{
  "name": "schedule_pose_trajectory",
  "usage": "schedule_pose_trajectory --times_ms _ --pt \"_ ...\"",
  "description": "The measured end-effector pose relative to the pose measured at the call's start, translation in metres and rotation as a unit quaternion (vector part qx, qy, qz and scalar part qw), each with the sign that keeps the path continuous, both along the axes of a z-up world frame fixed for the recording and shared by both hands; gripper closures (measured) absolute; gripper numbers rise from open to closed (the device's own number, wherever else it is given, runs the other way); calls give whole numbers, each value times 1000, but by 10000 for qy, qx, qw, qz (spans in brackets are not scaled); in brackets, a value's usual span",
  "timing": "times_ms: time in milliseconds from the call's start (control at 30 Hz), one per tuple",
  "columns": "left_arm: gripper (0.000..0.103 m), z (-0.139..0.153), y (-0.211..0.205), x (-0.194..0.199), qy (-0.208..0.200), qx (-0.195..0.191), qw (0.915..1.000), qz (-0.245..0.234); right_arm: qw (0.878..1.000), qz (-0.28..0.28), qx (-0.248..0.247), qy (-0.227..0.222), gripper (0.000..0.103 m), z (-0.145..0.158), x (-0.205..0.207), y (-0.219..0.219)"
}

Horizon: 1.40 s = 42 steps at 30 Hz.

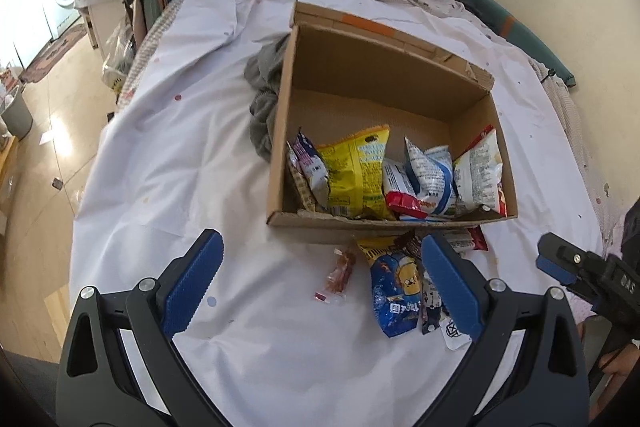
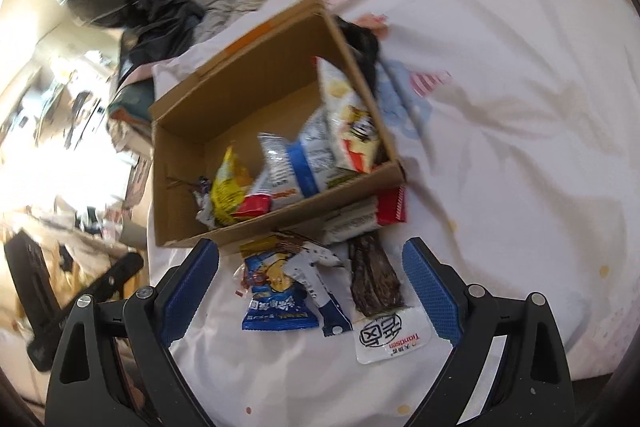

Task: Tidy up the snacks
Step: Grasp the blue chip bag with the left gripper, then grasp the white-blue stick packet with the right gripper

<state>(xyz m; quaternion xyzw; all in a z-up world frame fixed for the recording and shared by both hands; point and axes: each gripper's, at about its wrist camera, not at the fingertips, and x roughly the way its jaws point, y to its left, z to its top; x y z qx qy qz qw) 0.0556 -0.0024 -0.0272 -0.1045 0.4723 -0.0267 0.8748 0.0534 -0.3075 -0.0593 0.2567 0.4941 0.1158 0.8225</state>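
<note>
The snacks sit in two groups around one landmark, the cardboard box (image 1: 384, 147), which stands open-topped on a bed covered by a white sheet (image 1: 180, 147). Packets inside it lean in a row against the box's near wall, probably so that the far half stays free for more. Largest among them is the yellow bag (image 1: 358, 171), with a blue-and-white pouch (image 1: 430, 175) and a white bag with red trim (image 1: 478, 175) beside it toward the box's right wall, and a small red packet (image 1: 404, 205) tucked low between them.

Just outside the near wall lies the unsorted pile — a judgement, but these look like the pieces left to go in. The blue cartoon-printed bag (image 2: 276, 291) is the biggest. To its right a dark brown jerky strip (image 2: 374, 275) in a clear pouch with a white label runs out from under the box's near corner, and a red-and-white packet (image 2: 366, 215) is pressed against that wall. A small clear-wrapped sweet (image 1: 340, 273) lies apart, on the left of the pile.

The right gripper (image 2: 312, 287) hangs over this pile with its fingers spread wide and empty; the blue bag and jerky strip lie between them, not touched. The left gripper (image 1: 320, 287) is likewise spread and empty, the sweet between its fingers, the blue bag against the inner side of its right finger.
</note>
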Motion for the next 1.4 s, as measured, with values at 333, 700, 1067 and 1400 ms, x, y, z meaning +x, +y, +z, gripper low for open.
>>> schedule_pose_trajectory --times_ms 333,700,1067,1400 --pt "40 -52 -46 8 892 -234 9933 -691 9981 -241 84 559 8 -27 15 -6" --pt "57 -108 -86 30 1428 -374 9826 -1125 9970 -341 146 686 8 -32 18 -12" --pt "83 -97 -71 -3 1659 -211 9787 -1189 9971 6 -53 764 8 -34 17 9" --pt "83 -49 -28 -42 1554 -66 9815 -1121 9843 1192 -569 1168 33 -56 16 63"
